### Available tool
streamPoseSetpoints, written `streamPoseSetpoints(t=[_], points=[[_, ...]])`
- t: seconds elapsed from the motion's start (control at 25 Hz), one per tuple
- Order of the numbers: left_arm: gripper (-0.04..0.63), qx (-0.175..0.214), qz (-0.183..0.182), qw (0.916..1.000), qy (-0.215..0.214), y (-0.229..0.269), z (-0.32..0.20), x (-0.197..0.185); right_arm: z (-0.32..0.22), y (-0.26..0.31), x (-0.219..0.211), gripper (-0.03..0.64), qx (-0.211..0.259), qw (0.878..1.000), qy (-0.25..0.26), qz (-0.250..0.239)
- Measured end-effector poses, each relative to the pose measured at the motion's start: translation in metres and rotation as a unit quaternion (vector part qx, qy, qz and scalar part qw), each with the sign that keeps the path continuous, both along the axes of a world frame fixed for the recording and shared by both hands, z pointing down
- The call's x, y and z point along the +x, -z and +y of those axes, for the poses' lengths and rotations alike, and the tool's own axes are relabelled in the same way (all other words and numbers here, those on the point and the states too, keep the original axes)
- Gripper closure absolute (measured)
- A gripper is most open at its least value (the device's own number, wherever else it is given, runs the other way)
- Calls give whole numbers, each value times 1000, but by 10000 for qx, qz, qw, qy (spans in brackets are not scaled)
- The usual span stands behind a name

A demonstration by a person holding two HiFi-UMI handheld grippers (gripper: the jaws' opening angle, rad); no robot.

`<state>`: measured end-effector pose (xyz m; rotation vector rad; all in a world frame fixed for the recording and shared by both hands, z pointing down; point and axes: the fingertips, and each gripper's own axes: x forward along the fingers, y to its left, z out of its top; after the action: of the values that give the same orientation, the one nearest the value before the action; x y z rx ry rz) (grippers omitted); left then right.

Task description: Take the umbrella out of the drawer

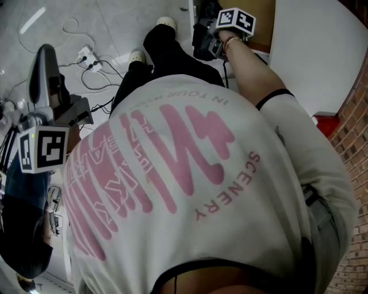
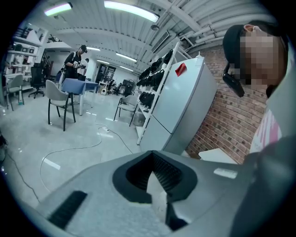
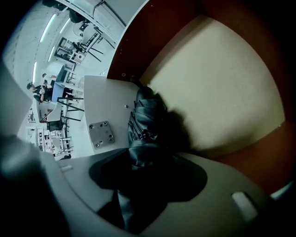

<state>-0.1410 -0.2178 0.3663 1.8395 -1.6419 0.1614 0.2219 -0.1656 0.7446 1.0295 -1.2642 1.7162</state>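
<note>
A folded black umbrella [image 3: 147, 125] lies in the drawer, against its left wall on the pale beige bottom [image 3: 222, 78]. My right gripper [image 3: 143, 162] points steeply down into the drawer, and the umbrella's near end fills the space between its jaws, pressed by both pads. In the head view the right gripper [image 1: 207, 45] shows at the top, beyond the person's white and pink shirt, at the brown drawer [image 1: 261, 17]. My left gripper [image 2: 157, 185] is held out to the left, away from the drawer, with its jaws together and nothing in them; its marker cube [image 1: 43, 149] shows at the left.
Reddish-brown drawer walls [image 3: 152, 32] surround the beige bottom, with a white panel and metal plate [image 3: 101, 134] at the left. Cables and a power strip [image 1: 89, 57] lie on the floor. A white fridge [image 2: 182, 102], a brick wall [image 2: 226, 115] and chairs [image 2: 60, 99] stand around.
</note>
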Motion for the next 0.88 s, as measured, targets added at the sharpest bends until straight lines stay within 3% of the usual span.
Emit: streamPoseSetpoints(t=[0.88], points=[[594, 310, 131, 9994, 120, 18, 17, -28, -1, 23, -1, 353, 181, 9978, -43, 629]])
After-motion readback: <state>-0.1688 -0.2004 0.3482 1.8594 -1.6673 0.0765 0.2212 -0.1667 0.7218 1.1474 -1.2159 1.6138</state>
